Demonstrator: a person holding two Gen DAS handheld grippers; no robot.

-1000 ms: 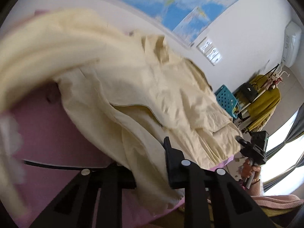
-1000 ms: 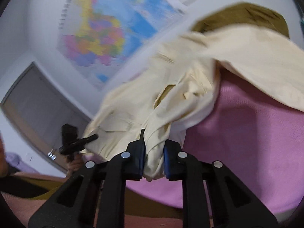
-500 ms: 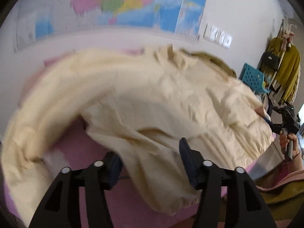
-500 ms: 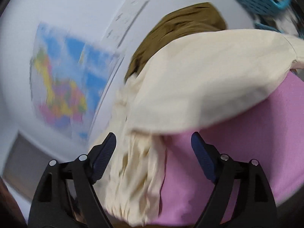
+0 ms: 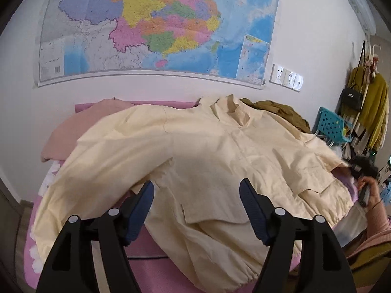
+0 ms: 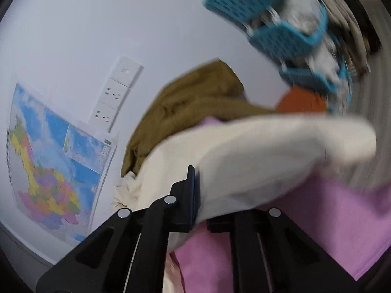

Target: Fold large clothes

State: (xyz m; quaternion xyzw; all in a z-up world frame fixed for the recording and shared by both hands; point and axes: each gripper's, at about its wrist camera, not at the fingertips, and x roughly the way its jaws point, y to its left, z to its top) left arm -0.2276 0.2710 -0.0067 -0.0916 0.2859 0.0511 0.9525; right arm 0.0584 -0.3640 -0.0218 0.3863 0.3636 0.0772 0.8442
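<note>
A cream jacket (image 5: 220, 161) lies spread front-up on the pink bed cover (image 5: 156, 244), collar toward the wall. My left gripper (image 5: 196, 190) hovers over its lower front; its jaws are opening, stand wide apart, and the cloth lies below them, not pinched. In the right wrist view, blurred by motion, a cream sleeve (image 6: 268, 151) runs between the closing jaws of my right gripper (image 6: 202, 183). One dark finger (image 6: 193, 190) presses against the cloth and the other is hidden under it. At the jacket's right edge the left wrist view shows a hand (image 5: 369, 188) holding the right gripper.
An olive garment (image 6: 195, 102) is heaped behind the jacket by the wall, and a pink garment (image 5: 80, 127) lies at the bed's far left. Blue baskets (image 6: 281, 39) and a rack of hanging clothes (image 5: 369, 107) stand right of the bed. A map (image 5: 158, 24) covers the wall.
My left gripper let go of the jacket's cloth, opened wide and rose. My right gripper opened, swung toward the baskets, then closed on the sleeve. The jacket now lies flatter.
</note>
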